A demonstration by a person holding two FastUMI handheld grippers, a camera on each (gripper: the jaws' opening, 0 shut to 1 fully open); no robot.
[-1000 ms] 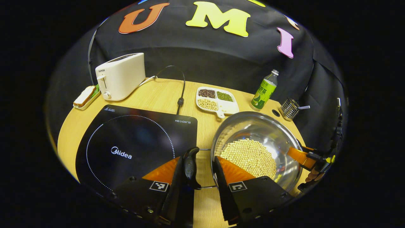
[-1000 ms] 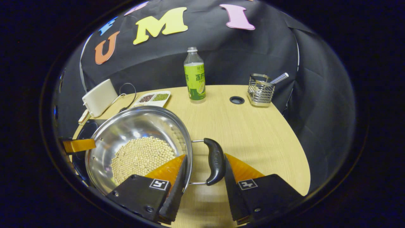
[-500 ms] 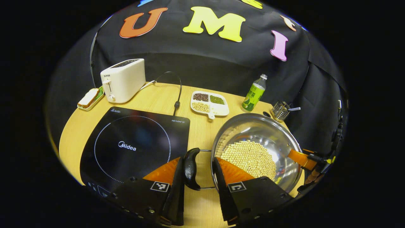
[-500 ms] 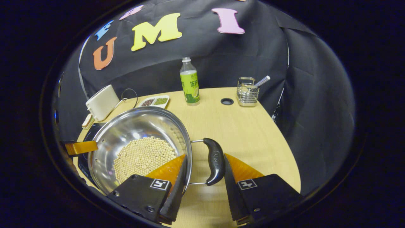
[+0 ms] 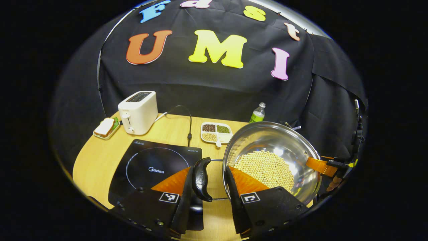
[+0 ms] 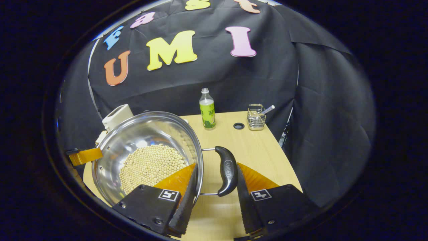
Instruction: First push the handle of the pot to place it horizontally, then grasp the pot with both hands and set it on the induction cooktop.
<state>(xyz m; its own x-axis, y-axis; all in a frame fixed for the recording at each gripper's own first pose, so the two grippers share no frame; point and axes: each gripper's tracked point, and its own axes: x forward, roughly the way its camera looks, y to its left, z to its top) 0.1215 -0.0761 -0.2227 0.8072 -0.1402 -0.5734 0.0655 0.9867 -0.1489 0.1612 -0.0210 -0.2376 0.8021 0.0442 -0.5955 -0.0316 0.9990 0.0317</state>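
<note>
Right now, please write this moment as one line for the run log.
phase: carry | pot: off the table | left gripper: around left handle | right gripper: around right handle | cooktop: bare

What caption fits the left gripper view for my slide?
Left gripper straddling one pot handle, soybean-filled pot raised beside the induction cooktop.

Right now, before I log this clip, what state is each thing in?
Round stainless-steel pot: upright, gripped at both handles, apparently clear of the table, holding pale beans.
Left gripper: shut across the pot's black handle and wall.
Right gripper: shut the same way on the opposite handle.
Black induction cooktop: nothing on it.
Green-labelled bottle: upright, capped.
Wire holder: upright, a utensil sticking out.
</note>
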